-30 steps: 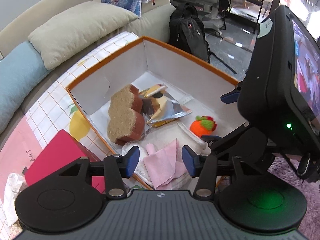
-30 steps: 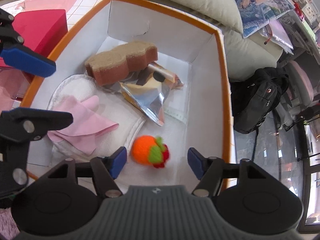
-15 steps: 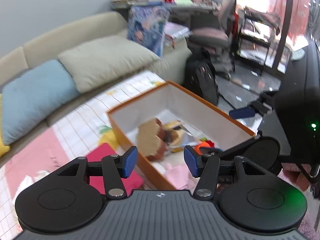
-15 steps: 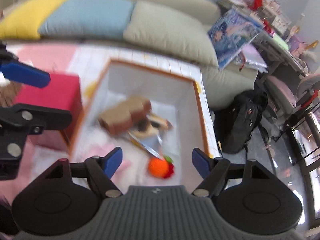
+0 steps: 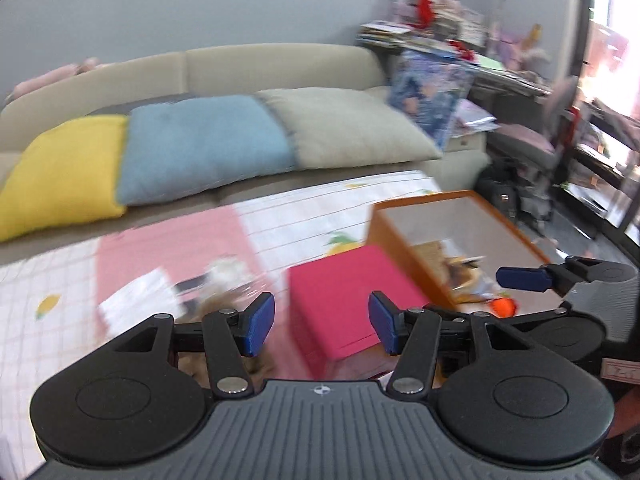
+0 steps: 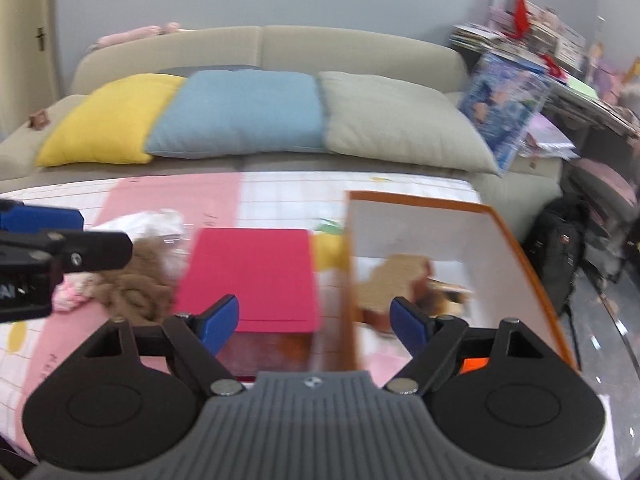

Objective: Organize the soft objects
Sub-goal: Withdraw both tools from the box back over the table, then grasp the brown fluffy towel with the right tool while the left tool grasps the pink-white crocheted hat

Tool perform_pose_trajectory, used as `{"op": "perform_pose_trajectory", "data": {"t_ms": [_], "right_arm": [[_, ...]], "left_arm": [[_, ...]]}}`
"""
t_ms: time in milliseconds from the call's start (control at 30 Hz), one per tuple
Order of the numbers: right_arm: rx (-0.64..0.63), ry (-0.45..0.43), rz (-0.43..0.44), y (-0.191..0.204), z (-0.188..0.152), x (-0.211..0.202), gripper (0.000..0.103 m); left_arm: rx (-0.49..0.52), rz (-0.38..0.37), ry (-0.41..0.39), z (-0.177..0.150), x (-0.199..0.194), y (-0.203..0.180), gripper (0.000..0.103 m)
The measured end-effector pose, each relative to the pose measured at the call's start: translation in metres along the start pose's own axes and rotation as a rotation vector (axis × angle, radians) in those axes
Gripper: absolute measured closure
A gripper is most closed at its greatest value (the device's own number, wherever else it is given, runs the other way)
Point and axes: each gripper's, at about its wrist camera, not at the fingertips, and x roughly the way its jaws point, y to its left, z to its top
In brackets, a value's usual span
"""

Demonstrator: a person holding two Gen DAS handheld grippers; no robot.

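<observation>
On the pink-and-white checked play mat (image 6: 280, 196), open room lies along the far edge in front of the beige sofa (image 6: 260, 46); the near part is crowded. Going from the left: a blurred heap of soft things, a brown fuzzy plush (image 6: 136, 280) and a pink-and-white knitted piece (image 6: 74, 292), lies toward the mat's left side, with crumpled clear plastic (image 6: 152, 220) behind it. Just to its right stands one closed magenta box (image 6: 256, 276), and right beside that the open orange-rimmed white cardboard box (image 6: 516, 240) near the mat's right edge. Inside it are a tan-and-brown sponge-like block (image 6: 396, 272), a shiny foil packet (image 5: 468, 276) and an orange knitted ball (image 5: 503, 307); blur hides the rest.

The left gripper (image 5: 322, 323) has its blue pads apart with nothing between them, above the magenta box's left side. The right gripper (image 6: 316, 322) is opening, empty, over the seam between the two boxes.

Three cushions rest on the sofa: yellow (image 6: 108, 120), light blue (image 6: 240, 112), grey-beige (image 6: 400, 120). A black backpack (image 6: 560, 256) stands past the mat's right edge.
</observation>
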Motion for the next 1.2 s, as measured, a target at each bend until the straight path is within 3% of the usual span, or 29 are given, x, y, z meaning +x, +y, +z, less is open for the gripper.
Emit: {"op": "perform_pose_trajectory", "data": {"t_ms": [200,333,600,800,1033,1200], "right_arm": [[-0.064,-0.018,0.117,0.048,-0.008,0.006,0.019],[-0.178,0.002,0.178,0.078,-0.011,0.014,0.02],[-0.405,-0.015,0.209,0.121,-0.003,0.043,0.027],[-0.546,0.002,0.242,0.152,0.001,0.075,0.027],[-0.667,0.059,0.224,0.181,-0.003,0.122,0.018],[-0.732,0.078,0.202,0.194,-0.007,0.145,0.018]], "left_arm": [[-0.102,0.056,0.035,-0.028,-0.005,0.04,0.038],[-0.174,0.084,0.081,-0.047,-0.005,0.068,0.038],[-0.227,0.125,0.132,-0.06,0.001,0.106,0.038],[-0.194,0.163,0.175,-0.066,0.02,0.127,0.038],[-0.095,0.197,0.216,-0.072,0.043,0.147,0.035],[-0.014,0.238,0.204,-0.075,0.06,0.163,0.022]]}}
